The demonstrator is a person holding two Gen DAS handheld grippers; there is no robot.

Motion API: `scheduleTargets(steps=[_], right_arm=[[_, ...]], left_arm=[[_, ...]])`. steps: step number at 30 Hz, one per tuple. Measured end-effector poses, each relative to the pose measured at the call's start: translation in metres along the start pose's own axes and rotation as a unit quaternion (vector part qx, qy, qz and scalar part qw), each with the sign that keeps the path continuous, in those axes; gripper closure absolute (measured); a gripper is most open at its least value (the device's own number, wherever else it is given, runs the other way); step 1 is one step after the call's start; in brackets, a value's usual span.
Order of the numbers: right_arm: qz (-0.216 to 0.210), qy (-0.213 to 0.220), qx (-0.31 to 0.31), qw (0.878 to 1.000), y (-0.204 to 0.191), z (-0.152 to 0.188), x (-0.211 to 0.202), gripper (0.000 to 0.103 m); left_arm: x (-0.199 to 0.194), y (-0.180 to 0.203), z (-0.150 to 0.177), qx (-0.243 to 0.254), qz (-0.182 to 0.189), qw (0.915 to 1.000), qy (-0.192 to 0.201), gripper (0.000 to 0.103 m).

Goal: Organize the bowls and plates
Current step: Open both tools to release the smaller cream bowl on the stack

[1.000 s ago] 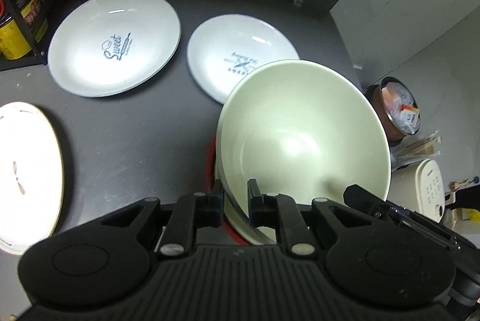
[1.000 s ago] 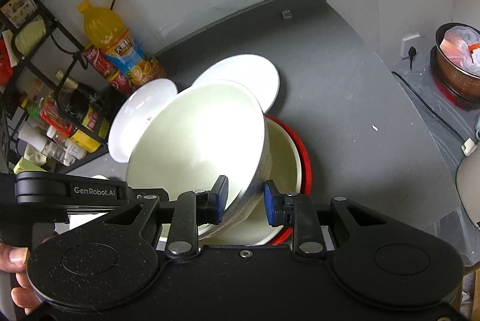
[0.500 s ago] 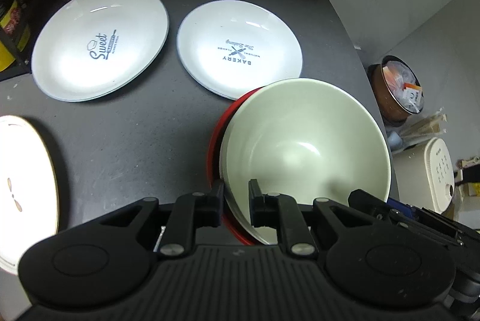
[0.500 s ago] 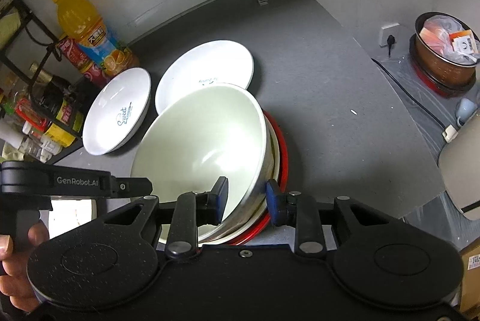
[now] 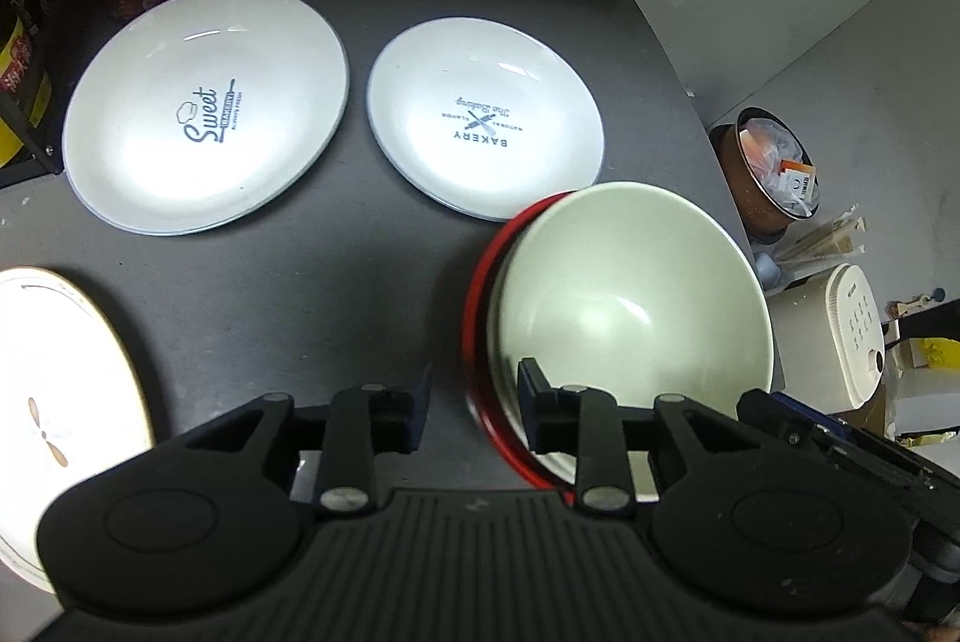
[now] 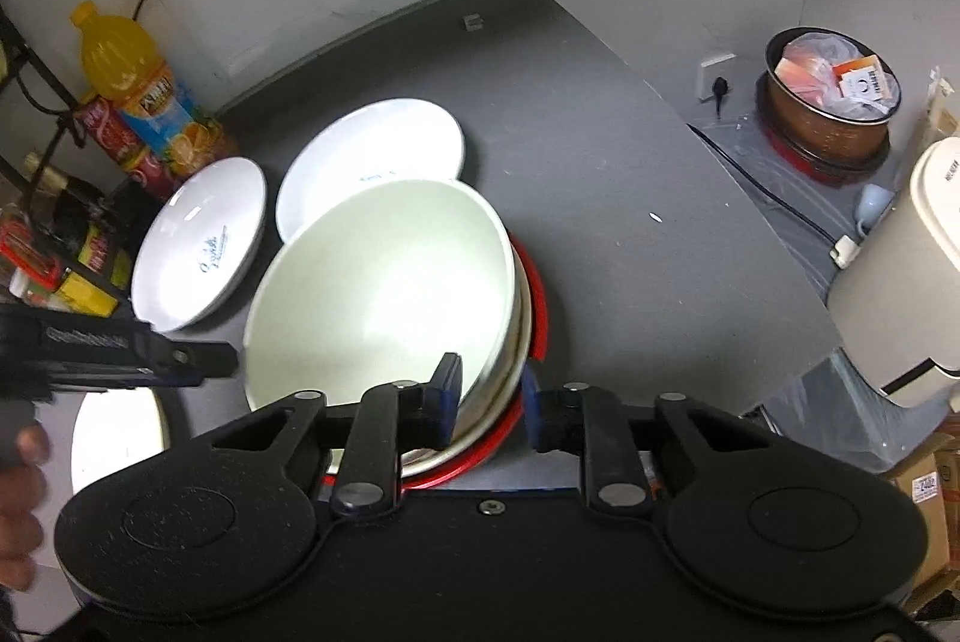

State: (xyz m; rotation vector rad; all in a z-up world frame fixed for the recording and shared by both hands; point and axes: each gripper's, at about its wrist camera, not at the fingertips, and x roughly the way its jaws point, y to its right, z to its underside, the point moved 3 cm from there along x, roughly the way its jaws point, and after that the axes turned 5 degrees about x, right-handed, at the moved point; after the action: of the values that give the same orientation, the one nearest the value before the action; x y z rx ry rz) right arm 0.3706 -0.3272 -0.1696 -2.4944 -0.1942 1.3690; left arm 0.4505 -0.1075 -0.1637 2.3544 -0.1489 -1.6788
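The left gripper is opening off the pale green ceramic bowl, now nested in the red-rimmed bowl, while the right gripper stands apart around both rims.

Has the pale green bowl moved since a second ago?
Yes. The pale green bowl has dropped from a raised tilt to sit nested in the red-rimmed bowl, clear of the bakery plate it covered before.
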Motion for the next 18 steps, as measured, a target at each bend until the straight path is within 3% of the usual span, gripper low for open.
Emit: scheduleTargets(steps=[11, 13, 18], right_arm=[[0.020, -0.007, 0.027, 0.999, -0.015, 0.011, -0.002, 0.086], [0.026, -0.007, 0.029, 0.999, -0.020, 0.013, -0.004, 0.083], [0.012, 0.004, 0.040, 0.999, -0.034, 0.013, -0.010, 0.058]], left_arm=[[-0.015, -0.026, 0.002, 0.011, 0.004, 0.9999, 0.000, 0.065], [-0.018, -0.032, 0.003, 0.012, 0.003, 0.9999, -0.001, 0.064], [-0.028, -0.054, 0.006, 0.012, -0.007, 0.9999, 0.004, 0.060]])
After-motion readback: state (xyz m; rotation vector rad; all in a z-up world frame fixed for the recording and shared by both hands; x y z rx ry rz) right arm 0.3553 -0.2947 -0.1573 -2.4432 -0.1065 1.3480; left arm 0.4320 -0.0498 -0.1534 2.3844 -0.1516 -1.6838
